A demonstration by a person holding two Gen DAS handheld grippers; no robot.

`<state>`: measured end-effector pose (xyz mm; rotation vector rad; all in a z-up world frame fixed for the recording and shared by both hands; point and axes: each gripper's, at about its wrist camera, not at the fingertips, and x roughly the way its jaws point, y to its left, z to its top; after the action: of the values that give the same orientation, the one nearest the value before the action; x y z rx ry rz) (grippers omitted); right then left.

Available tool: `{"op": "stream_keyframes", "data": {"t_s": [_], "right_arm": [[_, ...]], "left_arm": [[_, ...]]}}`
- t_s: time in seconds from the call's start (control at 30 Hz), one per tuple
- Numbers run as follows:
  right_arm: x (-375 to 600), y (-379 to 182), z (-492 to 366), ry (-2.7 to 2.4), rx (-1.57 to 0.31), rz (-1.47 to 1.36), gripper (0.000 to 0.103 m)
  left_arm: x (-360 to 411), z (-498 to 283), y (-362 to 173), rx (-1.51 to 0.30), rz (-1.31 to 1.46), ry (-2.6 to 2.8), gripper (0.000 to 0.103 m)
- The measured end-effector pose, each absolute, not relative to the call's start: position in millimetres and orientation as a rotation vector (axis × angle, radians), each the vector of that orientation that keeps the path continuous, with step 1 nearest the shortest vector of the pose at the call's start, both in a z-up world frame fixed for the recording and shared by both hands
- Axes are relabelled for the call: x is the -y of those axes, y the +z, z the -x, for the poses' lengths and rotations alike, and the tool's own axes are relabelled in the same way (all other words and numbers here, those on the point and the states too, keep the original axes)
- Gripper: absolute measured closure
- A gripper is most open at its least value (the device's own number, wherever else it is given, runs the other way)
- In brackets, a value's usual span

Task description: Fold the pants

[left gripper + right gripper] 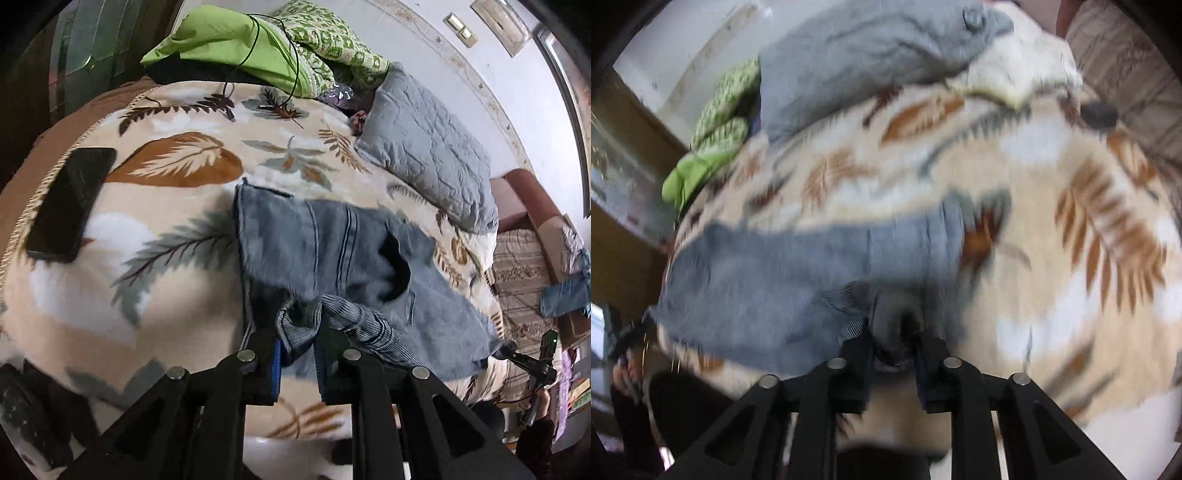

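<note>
Underneath, a leaf-print blanket (177, 236) covers the bed. Blue jeans (332, 243) lie at its middle, a phone (70, 203) far left. The left hand-held gripper (299, 354) pinches a hem; the right hand-held gripper (894, 350), blurred, seems to clasp bunched denim.

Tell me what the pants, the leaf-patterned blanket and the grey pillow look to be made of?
Pants: faded blue denim, matte; stitched seams and a ribbed weave on the folded part suggest it.
Blanket: probably plush fleece; soft, fuzzy surface with printed leaves and a corded edge.
Pillow: apparently quilted cotton-like cloth; stitched lines and a crinkled, matte surface.
</note>
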<state>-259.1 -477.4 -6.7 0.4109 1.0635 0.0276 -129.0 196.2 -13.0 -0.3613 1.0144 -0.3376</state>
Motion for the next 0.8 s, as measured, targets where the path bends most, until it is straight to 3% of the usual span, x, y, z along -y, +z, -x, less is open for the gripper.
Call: {"op": "stream_keyframes", "data": {"t_s": [0.03, 0.1, 0.27, 0.4, 0.47, 0.57, 0.8], "right_arm": [[478.8, -8.0, 268.0, 0.025, -1.078, -0.408, 0.058], [482.4, -6.8, 280.8, 0.013, -1.097, -0.391, 0.045], [496.7, 21.0, 298.4, 0.042, -0.984, -0.452, 0.044], [507.9, 41.7, 286.8, -0.002, -0.868, -0.502, 0.03], [507.9, 42.6, 266.0, -0.057, -0.878, -0.508, 0.03], [514.4, 24.0, 229.0, -0.107, -0.939, -0.559, 0.03], [536.2, -43.1, 172.3, -0.114, -1.042, -0.775, 0.03]], "left_arm": [[-196.3, 134.1, -7.7, -1.018, 0.324, -0.32, 0.086], [-199.9, 140.3, -1.3, -1.014, 0.284, -0.283, 0.084], [-211.7, 154.4, 22.1, -0.931, 0.268, -0.171, 0.084], [-197.3, 156.2, 42.9, -0.881, 0.276, -0.221, 0.083], [-172.8, 159.7, 51.0, -0.86, 0.249, -0.299, 0.073], [-123.9, 161.3, 49.7, -0.86, 0.212, -0.407, 0.059], [-10.4, 147.5, -11.1, -1.0, 0.12, -0.639, 0.058]]}}
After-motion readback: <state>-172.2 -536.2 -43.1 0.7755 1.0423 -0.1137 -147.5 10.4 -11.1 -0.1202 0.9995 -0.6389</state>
